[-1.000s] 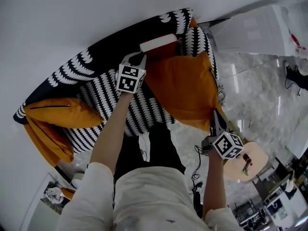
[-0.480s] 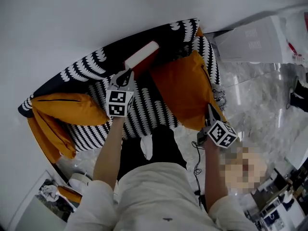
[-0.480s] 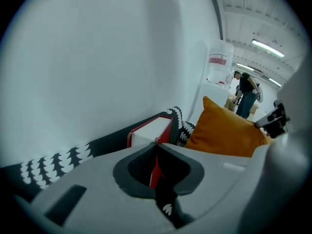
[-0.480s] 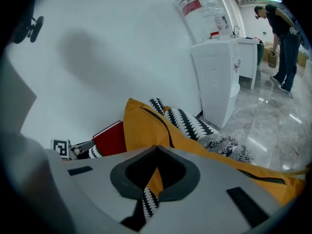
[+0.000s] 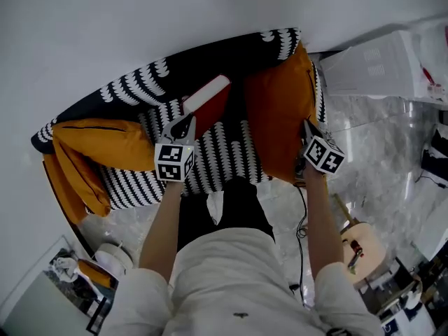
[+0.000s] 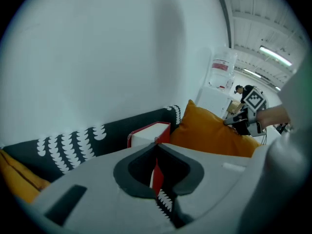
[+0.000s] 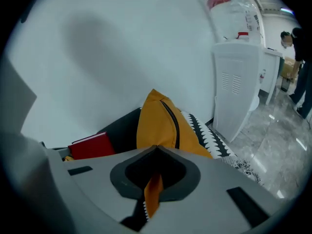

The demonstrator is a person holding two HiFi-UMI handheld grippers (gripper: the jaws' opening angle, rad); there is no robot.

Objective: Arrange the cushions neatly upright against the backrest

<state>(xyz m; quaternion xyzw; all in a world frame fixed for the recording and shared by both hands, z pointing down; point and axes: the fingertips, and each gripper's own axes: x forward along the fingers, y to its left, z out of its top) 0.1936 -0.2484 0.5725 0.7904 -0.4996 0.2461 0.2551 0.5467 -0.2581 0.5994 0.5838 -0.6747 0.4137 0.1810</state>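
An orange cushion (image 5: 276, 114) stands on edge at the right end of the black, white-patterned sofa (image 5: 210, 61), against its backrest and arm. My right gripper (image 5: 306, 126) is shut on the cushion's near corner, and orange fabric (image 7: 155, 191) shows between the jaws. The left gripper (image 5: 184, 122) is shut on the lower corner of a red book (image 5: 208, 96) with white pages, held above the seat. In the left gripper view the red cover (image 6: 156, 172) sits between the jaws. A second orange cushion (image 5: 105, 145) lies flat at the sofa's left end.
More orange fabric (image 5: 70, 187) hangs off the sofa's left end. A white water dispenser (image 5: 371, 61) stands right of the sofa on the marble floor. A small wooden stool (image 5: 360, 240) and a cable (image 5: 302, 215) are near my right side.
The right gripper swung up toward the sofa, tipping the orange cushion from flat on the seat to upright at the right end. The left gripper drew the red book left, away from that cushion.
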